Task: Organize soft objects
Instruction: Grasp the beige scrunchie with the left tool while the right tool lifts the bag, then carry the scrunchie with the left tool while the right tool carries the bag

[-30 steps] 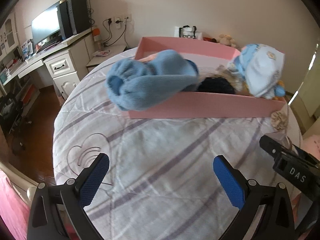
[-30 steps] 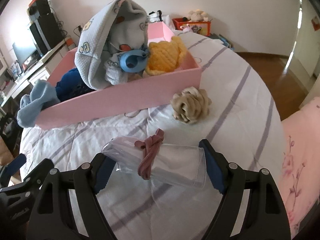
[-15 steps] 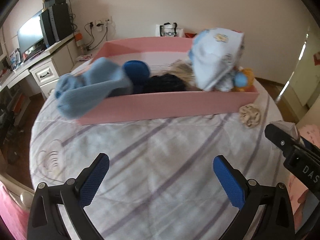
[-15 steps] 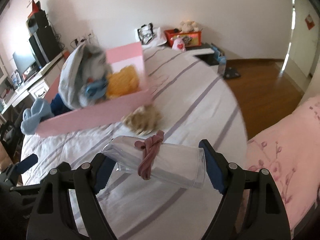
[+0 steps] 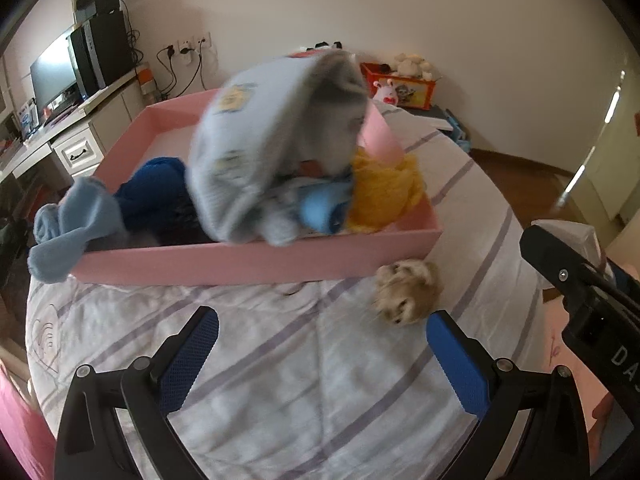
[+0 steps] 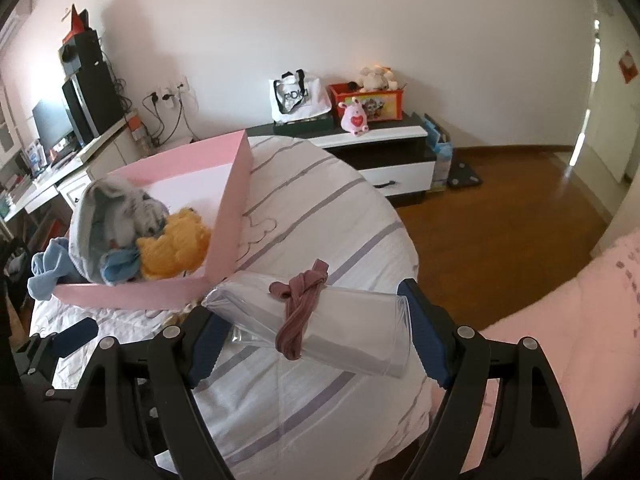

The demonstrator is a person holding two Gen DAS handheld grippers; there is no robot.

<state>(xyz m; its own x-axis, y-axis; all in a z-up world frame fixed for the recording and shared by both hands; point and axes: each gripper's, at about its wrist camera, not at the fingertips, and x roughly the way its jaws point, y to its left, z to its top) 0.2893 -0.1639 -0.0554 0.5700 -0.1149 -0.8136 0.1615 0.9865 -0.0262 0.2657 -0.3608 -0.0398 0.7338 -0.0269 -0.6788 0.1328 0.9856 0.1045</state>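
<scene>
My right gripper [image 6: 310, 330] is shut on a clear plastic tube [image 6: 340, 332] that lies crosswise between its blue pads, with a mauve scrunchie [image 6: 300, 312] looped round it. My left gripper [image 5: 324, 356] stands open and empty over the striped bedspread [image 5: 280, 360]. A beige scrunchie [image 5: 408, 294] lies on the bedspread just ahead of its right finger. Behind it stands the pink box [image 5: 256, 260] holding a pale blue baby hat [image 5: 260, 160], a yellow knit piece [image 5: 384, 196], blue socks [image 5: 76, 232] and dark blue items [image 5: 156, 188].
The bed is round; its edge drops to a wooden floor [image 6: 500, 216] on the right. A low black-and-white cabinet [image 6: 384, 152] with toys stands by the far wall, a desk with a monitor [image 5: 52, 76] at the left. Pink bedding [image 6: 560, 320] lies at the right.
Both grippers have swung to the right across the bed; the box has shifted left in the views and the beige scrunchie now lies close ahead of the left gripper. The right grip is unchanged.
</scene>
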